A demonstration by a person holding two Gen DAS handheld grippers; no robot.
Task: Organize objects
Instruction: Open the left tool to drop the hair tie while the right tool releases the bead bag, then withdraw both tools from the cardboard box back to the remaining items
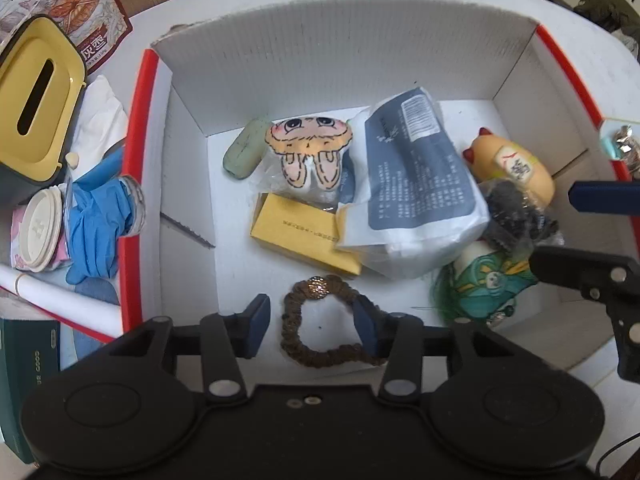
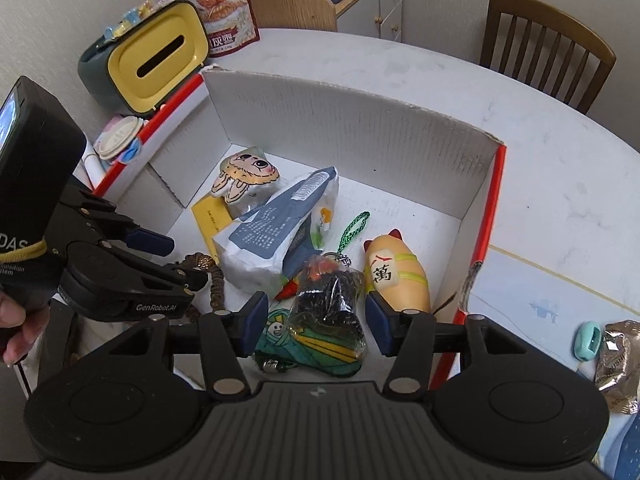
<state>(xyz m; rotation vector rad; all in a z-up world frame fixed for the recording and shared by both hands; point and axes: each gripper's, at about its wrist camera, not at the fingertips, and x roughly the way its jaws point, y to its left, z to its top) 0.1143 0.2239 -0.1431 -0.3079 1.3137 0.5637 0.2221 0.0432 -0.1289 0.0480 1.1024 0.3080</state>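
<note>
A white cardboard box (image 1: 340, 60) with red edges holds several objects. My left gripper (image 1: 312, 326) is open above a brown scrunchie (image 1: 320, 324) on the box floor, a fingertip at each side of it. My right gripper (image 2: 316, 326) is open above a black item in a clear bag (image 2: 332, 300), which lies on a green plush (image 2: 312, 350). Also in the box are a yellow cat-shaped toy (image 2: 398, 274), a grey-and-white pouch (image 1: 416, 188), a yellow flat box (image 1: 300, 236), a bunny plush (image 1: 310, 152) and a green oval case (image 1: 244, 152).
Left of the box stand a yellow-lidded tissue holder (image 1: 34, 104), blue gloves (image 1: 96, 224), a white lid (image 1: 40, 230) and a snack bag (image 1: 68, 4). Right of it lie a teal clip (image 2: 586, 340) and a foil wrapper (image 2: 618, 364). A wooden chair (image 2: 548, 48) stands behind the table.
</note>
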